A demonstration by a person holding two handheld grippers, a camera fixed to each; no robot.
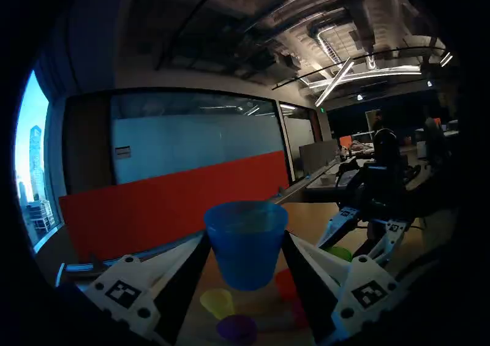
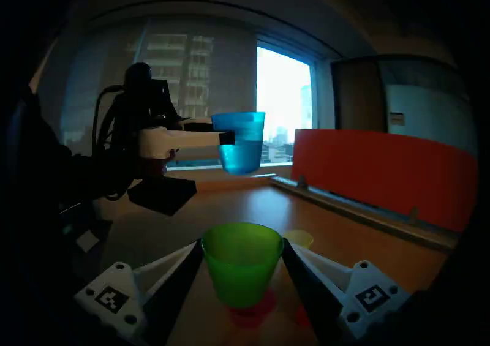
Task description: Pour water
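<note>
Left tool (image 1: 246, 239) clamps blue cup (image 1: 246, 248), water inside

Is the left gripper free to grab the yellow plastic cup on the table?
Probably not: the left gripper is shut on a blue plastic cup, so nothing is free for the yellow cup.

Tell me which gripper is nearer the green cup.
Right. The right gripper clamps the green cup between its fingers; the left gripper hangs higher and apart, holding the blue cup.
</note>
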